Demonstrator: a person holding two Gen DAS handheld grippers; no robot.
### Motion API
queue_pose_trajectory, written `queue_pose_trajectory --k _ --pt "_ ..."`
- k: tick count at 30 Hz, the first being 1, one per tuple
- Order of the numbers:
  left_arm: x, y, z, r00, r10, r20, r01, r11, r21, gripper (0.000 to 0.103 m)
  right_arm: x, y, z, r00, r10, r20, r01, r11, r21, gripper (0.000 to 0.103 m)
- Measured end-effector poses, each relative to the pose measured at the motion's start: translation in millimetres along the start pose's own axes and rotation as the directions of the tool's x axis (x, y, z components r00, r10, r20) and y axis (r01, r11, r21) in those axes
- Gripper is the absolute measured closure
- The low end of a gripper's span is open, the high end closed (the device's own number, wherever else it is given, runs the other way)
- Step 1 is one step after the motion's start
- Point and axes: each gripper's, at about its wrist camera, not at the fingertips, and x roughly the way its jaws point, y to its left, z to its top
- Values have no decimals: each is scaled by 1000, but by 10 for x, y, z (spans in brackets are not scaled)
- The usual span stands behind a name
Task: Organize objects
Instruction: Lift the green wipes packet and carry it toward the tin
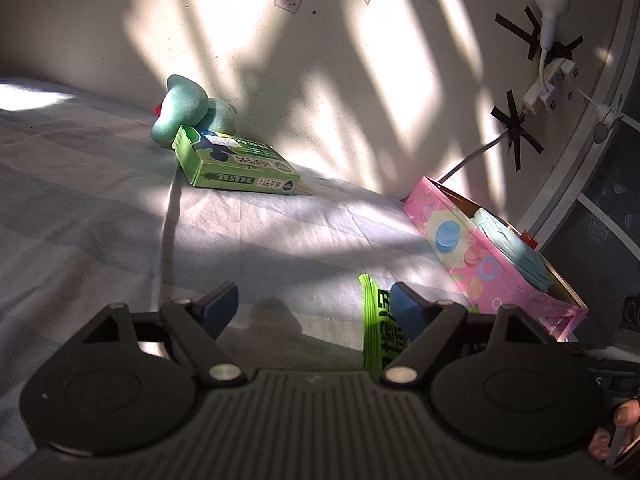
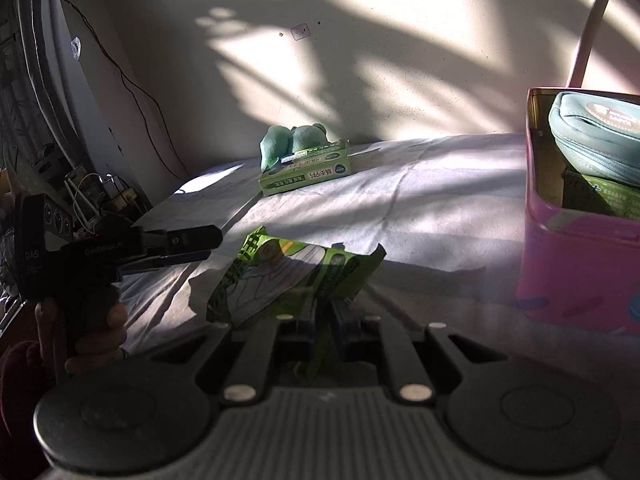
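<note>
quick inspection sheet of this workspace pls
surface: bed sheet, wrinkled, patchy sunlight
job's things: pink box open, holding a teal pouch; green packet pinched in the right gripper; green carton near the wall, plush toy behind it
clutter: nothing seen on the sheet
grippers: right gripper shut on the green packet; left gripper open, nothing between its fingers
cables: white cable and plugs taped to the wall; thin black wire on the wall
surroundings: wall with stickers and tape

The right gripper [image 2: 326, 308] is clamped on a green packet [image 2: 296, 276]. The left gripper [image 1: 312, 304] gapes empty, gripped by a hand [image 2: 86, 328]
</note>
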Motion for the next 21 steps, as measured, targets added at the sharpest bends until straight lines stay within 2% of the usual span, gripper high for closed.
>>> queue_pose_trajectory --k 4,6,9,13,15,16,17,19,21 --pt "35 -22 -1 998 -30 -59 27 998 -56 20 -163 -107 -130 999 -35 29 34 999 38 90" --pt "21 -92 -17 994 -66 -82 59 995 -81 20 -190 -160 -148 998 -44 35 42 997 70 77" --pt "-40 -309 -62 987 -134 -84 129 989 -66 20 -174 -208 -161 998 -46 44 42 995 91 72" --pt "49 -535 -114 986 -101 -130 101 995 -4 21 -99 -205 -184 999 -7 36 4 995 101 67" --pt "163 -589 -167 975 -109 -195 109 994 -8 34 -72 -177 -222 999 29 27 -31 994 101 69" --pt "257 -629 -225 962 -101 -252 104 995 -4 49 -62 -169 -232 999 37 26 -40 994 100 70" --pt "233 -707 -272 972 -69 -223 81 996 43 52 -72 -142 -248 998 48 30 -50 995 89 75" --pt "195 -799 -284 972 -66 -227 83 994 66 54 -124 -88 -244 999 22 46 -25 998 52 79" --pt "135 -904 -184 971 -99 -219 117 991 69 57 -235 -70 -226 995 -19 96 18 1000 17 80"
